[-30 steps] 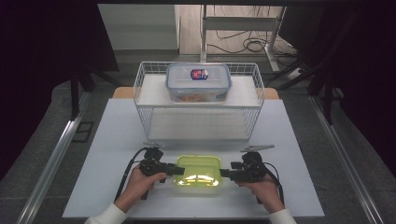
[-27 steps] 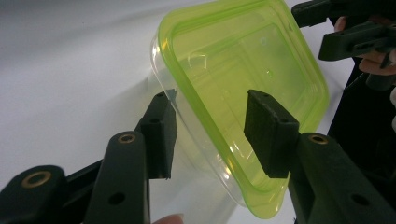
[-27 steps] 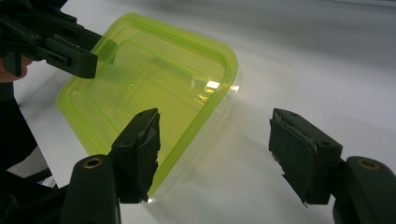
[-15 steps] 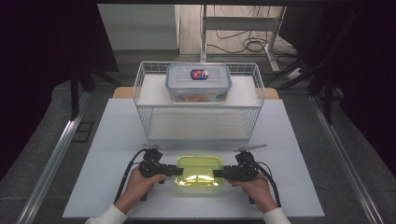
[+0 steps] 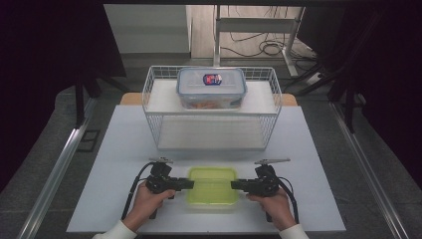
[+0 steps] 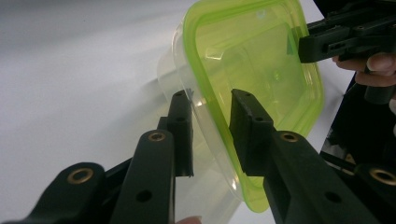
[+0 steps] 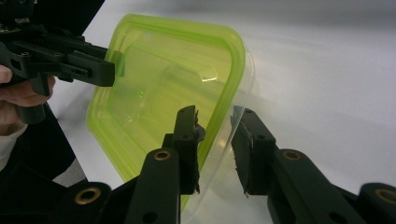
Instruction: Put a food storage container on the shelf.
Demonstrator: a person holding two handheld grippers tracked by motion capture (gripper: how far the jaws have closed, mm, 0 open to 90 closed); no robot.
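Note:
A clear container with a lime-green lid [image 5: 212,186] rests on the white table near its front edge. My left gripper [image 5: 190,184] reaches in from the left. Its jaws have just been closing and straddle the lid's left rim [image 6: 205,116], with a gap still visible at the pads. My right gripper [image 5: 234,185] comes in from the right. Its jaws have also been closing and straddle the right rim [image 7: 219,112], with clear plastic showing between them. Each gripper view shows the other gripper at the far edge of the lid: the right one [image 6: 303,44] and the left one [image 7: 109,70].
A white wire basket rack [image 5: 149,99] stands behind the container at mid-table. On top of it sits a blue-clipped lidded box [image 5: 211,87] with food inside. White table surface [image 5: 99,164] lies to the left and right of my hands.
The right gripper has slid a little leftward onto the container's right edge. The left hand has kept its place at the left edge.

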